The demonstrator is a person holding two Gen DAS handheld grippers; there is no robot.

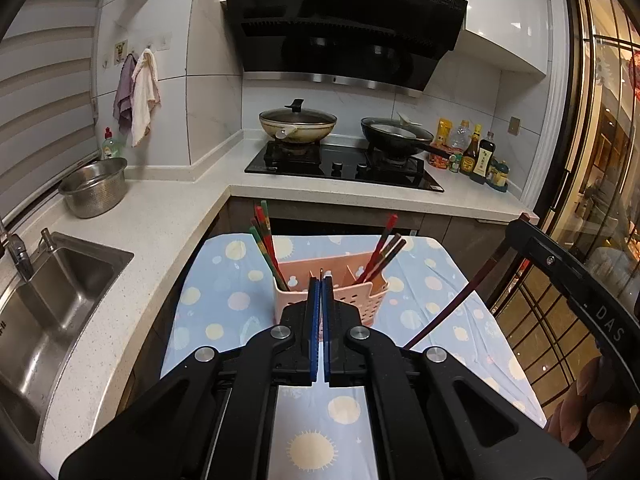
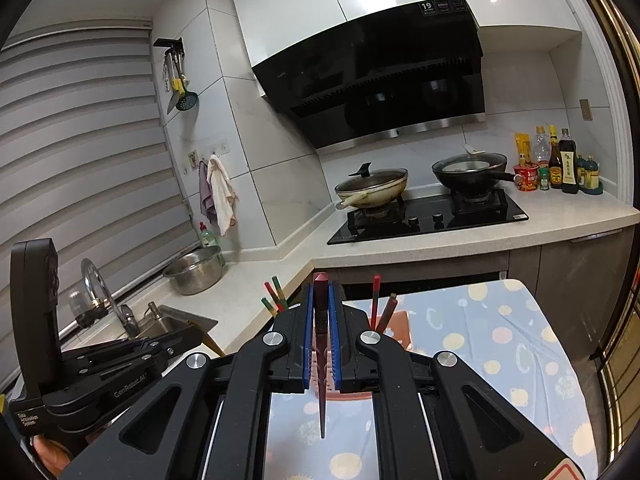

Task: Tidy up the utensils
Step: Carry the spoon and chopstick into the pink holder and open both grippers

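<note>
- Chopsticks (image 1: 267,240) standing in the pink holder (image 1: 332,280) at the middle of the dotted blue cloth (image 1: 224,300), seen from the left wrist: a red-and-green bunch leaning out of the left compartment, another bunch (image 1: 384,246) leaning right out of the right-hand one.
- Left gripper (image 1: 321,280) hovering just before the holder's near wall, blue pads pressed together with only a thin sliver showing at the tips (too fine to name), so gripping nothing identifiable.
- Dark red chopstick (image 1: 448,308) slanting in from the right edge over the cloth.
- Turning to the right wrist: right gripper (image 2: 321,300) clamping that dark red chopstick (image 2: 321,344) between the pads, blunt end up, tapered tip pointing down toward the holder (image 2: 396,322) below.
- Doing the step well, probably: lining the tip over an open compartment, keeping the stick near upright, lowering before releasing, and steadying the light holder with the left gripper (image 2: 188,338) against tipping.
</note>
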